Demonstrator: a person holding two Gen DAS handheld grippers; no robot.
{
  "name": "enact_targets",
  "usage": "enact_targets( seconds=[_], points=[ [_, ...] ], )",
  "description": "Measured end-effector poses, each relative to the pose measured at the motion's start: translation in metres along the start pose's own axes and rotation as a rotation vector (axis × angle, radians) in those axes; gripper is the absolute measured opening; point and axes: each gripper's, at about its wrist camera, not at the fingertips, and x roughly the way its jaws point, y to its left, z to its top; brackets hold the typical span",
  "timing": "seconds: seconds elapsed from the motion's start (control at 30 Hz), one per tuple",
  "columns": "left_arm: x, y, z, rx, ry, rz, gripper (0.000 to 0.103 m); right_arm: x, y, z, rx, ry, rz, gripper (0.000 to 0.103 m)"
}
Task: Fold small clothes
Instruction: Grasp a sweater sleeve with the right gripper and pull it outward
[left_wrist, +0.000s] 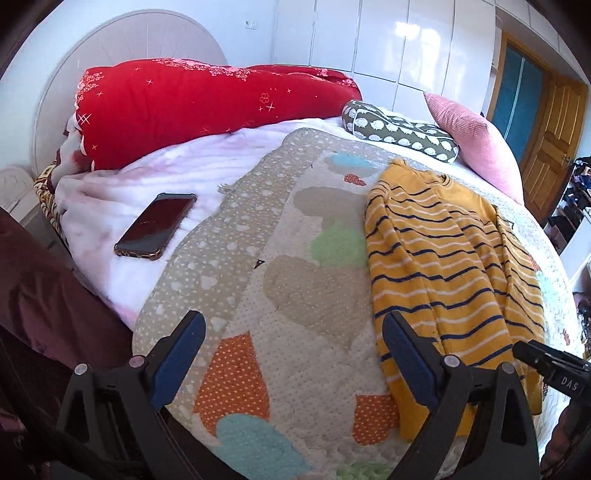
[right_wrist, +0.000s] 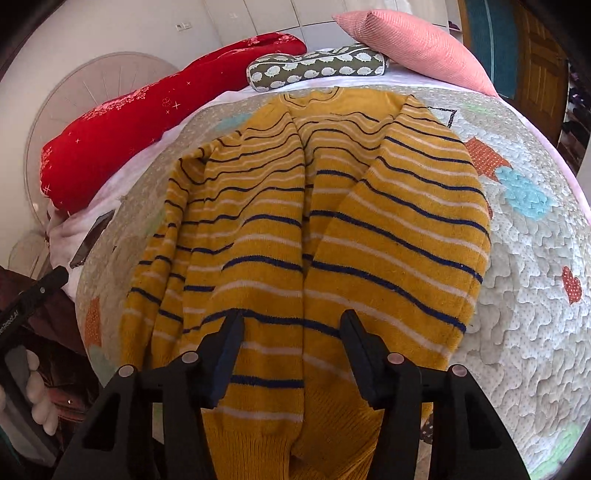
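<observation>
Jaws are standing open and empty on both the left gripper (left_wrist: 291, 354) and right gripper (right_wrist: 291, 350), hovering over the striped yellow sweater (right_wrist: 314, 229) lying sleeves-folded-in near the bed's (left_wrist: 295, 295) foot edge, final fold-over remaining.

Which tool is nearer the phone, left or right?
Left. The left tool hovers over the quilt, with the phone just beyond on its left. The right tool is over the sweater, farther away.
</observation>
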Motion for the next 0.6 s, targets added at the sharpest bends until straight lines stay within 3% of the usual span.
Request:
enact_targets(
  seconds=[0.27, 0.6],
  points=[
    [0.008, -0.01, -0.008, 0.026, 0.028, -0.023, 0.096, -0.001, 0.005, 0.0, -0.015, -0.002, -0.076, 0.058],
    [0.014, -0.035, -0.018, 0.075, 0.073, -0.052, 0.096, -0.001, -0.001, -0.003, 0.005, 0.002, -0.058, 0.061]
  ],
)
